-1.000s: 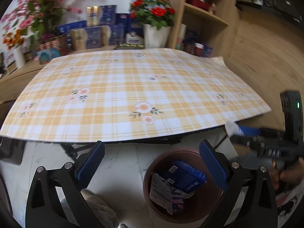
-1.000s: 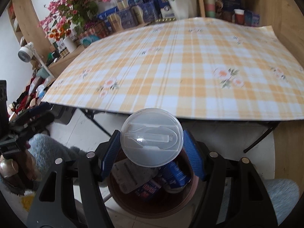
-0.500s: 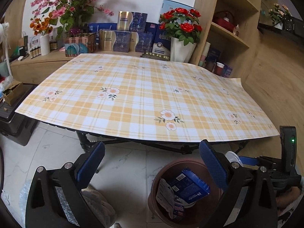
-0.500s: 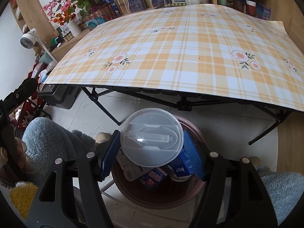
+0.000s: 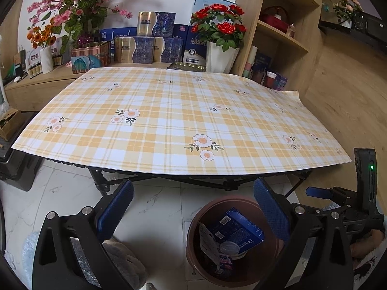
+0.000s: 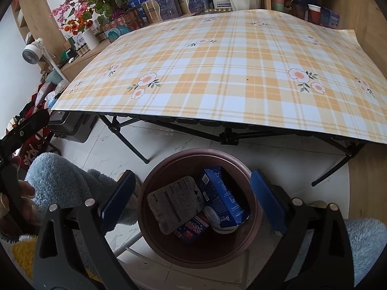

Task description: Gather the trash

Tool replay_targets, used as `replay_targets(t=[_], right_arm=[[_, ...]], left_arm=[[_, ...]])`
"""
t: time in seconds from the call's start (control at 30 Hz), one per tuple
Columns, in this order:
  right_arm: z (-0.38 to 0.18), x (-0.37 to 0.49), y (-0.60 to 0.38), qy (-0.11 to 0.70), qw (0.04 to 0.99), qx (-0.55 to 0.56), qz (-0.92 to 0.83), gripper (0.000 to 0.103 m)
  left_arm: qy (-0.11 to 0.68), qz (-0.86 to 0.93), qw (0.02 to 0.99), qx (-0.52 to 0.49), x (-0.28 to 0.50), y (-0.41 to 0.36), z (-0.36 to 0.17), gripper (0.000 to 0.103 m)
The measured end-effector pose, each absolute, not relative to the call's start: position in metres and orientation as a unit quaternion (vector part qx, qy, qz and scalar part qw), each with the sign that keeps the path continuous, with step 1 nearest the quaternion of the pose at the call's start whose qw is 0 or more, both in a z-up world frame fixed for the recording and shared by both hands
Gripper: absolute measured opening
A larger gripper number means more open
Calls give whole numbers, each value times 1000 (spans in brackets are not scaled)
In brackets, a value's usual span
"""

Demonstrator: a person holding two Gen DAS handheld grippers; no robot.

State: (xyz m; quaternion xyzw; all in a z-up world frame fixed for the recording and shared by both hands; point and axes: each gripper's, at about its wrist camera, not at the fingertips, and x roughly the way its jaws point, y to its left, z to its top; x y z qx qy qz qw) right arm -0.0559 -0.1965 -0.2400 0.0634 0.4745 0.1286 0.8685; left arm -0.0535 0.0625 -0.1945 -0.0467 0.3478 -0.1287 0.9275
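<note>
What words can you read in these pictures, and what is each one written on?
"益生菌": on the white sign beside the white vase.
"免疫球", with the rest hidden by leaves: on the blue box behind the red roses.
Blue carton and grey packet in the bin: print too small to read.
Red packet in the bin: big characters, upside down, too unclear to read.
</note>
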Motion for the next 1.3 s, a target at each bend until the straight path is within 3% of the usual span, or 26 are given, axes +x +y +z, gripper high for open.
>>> replay_targets(t=[0.33,0.77,1.3], right_arm=[[-213,-51,-202,456,882,54,104,95],[-58,-27,-239,323,945,8,53,97],[-20,-28,-249,299,953,2,41,97]], left_arm=[[334,-122,935,-12,-54,52,-183,97],[238,-120,963,31,-27,33,-55,97],[212,-62,974,56,-21,34,0,97]])
